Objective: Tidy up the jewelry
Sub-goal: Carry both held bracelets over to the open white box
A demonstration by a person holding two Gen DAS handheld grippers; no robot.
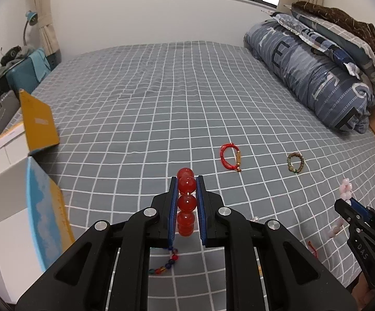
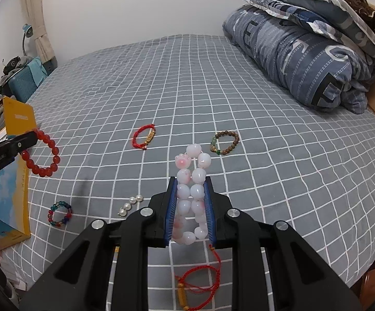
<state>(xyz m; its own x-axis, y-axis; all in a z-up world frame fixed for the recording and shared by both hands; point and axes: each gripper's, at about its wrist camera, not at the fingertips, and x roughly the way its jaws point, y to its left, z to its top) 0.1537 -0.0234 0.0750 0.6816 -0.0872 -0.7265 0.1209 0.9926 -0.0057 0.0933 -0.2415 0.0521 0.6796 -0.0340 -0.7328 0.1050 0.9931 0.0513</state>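
My left gripper (image 1: 186,184) is shut on a red bead bracelet (image 1: 186,204), held above the grey checked bed; the bracelet also shows in the right wrist view (image 2: 46,155). My right gripper (image 2: 190,182) is shut on a pink-white bead bracelet (image 2: 191,194). On the bed lie a red cord bracelet with a gold tube (image 2: 144,136), a brown bead bracelet (image 2: 225,142), a multicoloured bead bracelet (image 2: 60,213), a short pearl string (image 2: 130,204) and another red cord bracelet (image 2: 198,285) below my right gripper.
An open yellow and blue box (image 1: 44,210) with a raised lid (image 1: 38,123) stands at the bed's left edge. A folded blue duvet and pillows (image 1: 325,72) lie at the right. A bedside table with clutter (image 1: 11,70) is far left.
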